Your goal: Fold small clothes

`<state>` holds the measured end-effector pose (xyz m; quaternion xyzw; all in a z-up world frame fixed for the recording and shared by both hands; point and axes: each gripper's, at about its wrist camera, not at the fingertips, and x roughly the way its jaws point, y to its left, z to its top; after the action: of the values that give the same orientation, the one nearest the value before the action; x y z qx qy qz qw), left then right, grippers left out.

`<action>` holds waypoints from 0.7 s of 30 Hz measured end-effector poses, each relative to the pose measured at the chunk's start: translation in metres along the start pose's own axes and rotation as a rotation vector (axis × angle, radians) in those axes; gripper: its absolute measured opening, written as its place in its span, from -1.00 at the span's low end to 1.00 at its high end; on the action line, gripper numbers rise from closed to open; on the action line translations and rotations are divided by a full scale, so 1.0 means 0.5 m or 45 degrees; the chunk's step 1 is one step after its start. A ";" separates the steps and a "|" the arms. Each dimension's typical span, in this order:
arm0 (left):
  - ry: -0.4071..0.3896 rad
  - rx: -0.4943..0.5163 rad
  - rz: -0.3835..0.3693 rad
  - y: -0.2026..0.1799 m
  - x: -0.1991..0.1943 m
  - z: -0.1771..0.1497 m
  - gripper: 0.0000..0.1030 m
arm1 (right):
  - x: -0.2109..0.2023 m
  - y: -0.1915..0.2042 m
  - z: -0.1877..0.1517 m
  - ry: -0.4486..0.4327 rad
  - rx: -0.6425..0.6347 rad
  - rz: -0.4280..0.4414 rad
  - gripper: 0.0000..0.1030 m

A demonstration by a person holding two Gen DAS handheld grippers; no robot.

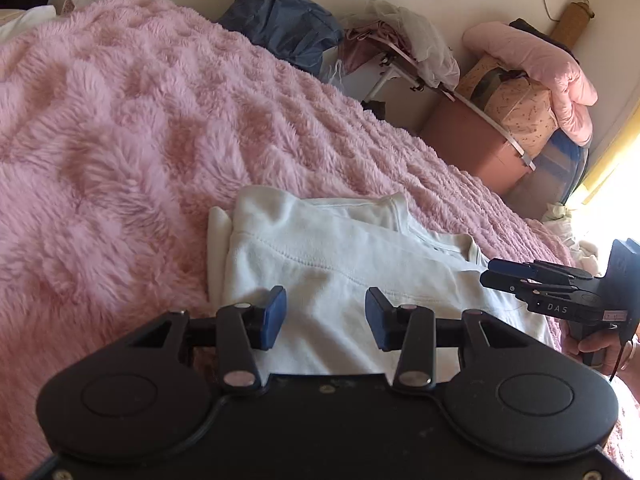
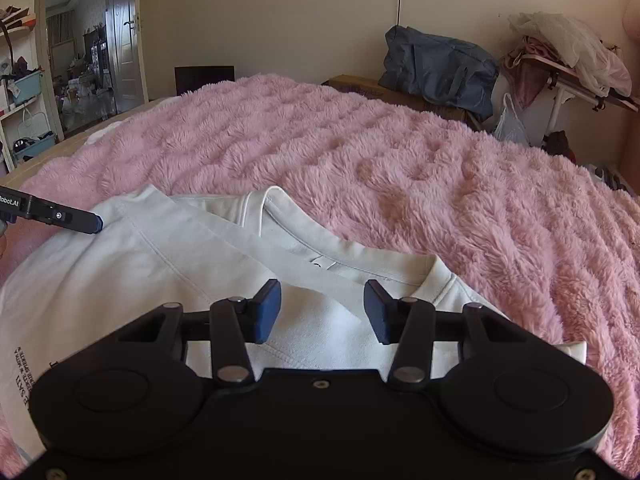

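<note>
**Both grippers released, white shirt lying partly folded on the bed**

- Pink fluffy blanket [image 2: 360,168] covers the whole bed, takes most of both views.
- White shirt [image 2: 168,264] lies flat on the blanket at the near edge, under both grippers. One side is folded in over the body, a diagonal fold edge runs across it. Collar [image 2: 360,252] faces the far side, with a small label inside the neck. Dark print text at the lower left edge of the cloth in the right wrist view, too small to read.
- Left gripper [image 1: 325,316]: jaws apart, blue pads clear of the cloth, nothing between them. Shirt [image 1: 340,256] sits below and ahead of it.
- Right gripper [image 2: 322,310]: jaws apart, nothing clamped, hovers over the shirt just short of the collar. From the left wrist view it shows side-on at the right edge [image 1: 490,272], held by a hand [image 1: 604,350]; fingertips sit over the shirt's right end.
- Background clutter along the far wall: blue bag [image 2: 436,68], clear plastic bag [image 2: 568,44] on a rack, brown box [image 1: 476,144] with pink bedding [image 1: 536,64] piled on top.
</note>
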<state>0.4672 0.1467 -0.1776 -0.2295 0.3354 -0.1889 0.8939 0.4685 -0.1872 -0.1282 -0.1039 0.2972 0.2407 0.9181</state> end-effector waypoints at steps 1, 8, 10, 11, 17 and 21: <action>-0.007 -0.016 -0.020 0.013 0.000 -0.008 -0.13 | 0.013 -0.003 -0.001 0.014 -0.001 -0.010 -0.12; -0.018 -0.065 -0.073 0.039 0.004 -0.014 -0.08 | 0.053 -0.021 -0.016 0.089 0.039 0.084 -0.90; -0.027 -0.041 -0.048 0.031 0.003 -0.016 -0.08 | 0.044 -0.025 -0.011 0.042 0.058 0.067 -0.92; -0.033 -0.026 -0.026 0.024 0.002 -0.018 -0.08 | 0.040 -0.026 -0.007 0.004 0.063 0.035 -0.92; -0.025 0.085 0.061 -0.006 0.009 -0.024 -0.07 | 0.078 -0.010 -0.006 0.083 0.025 -0.083 -0.84; -0.097 0.068 0.043 -0.008 -0.015 -0.005 -0.07 | -0.008 -0.050 -0.008 -0.113 0.087 -0.138 -0.52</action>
<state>0.4598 0.1464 -0.1733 -0.2070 0.2997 -0.1738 0.9149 0.4764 -0.2118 -0.1281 -0.0778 0.2582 0.1850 0.9450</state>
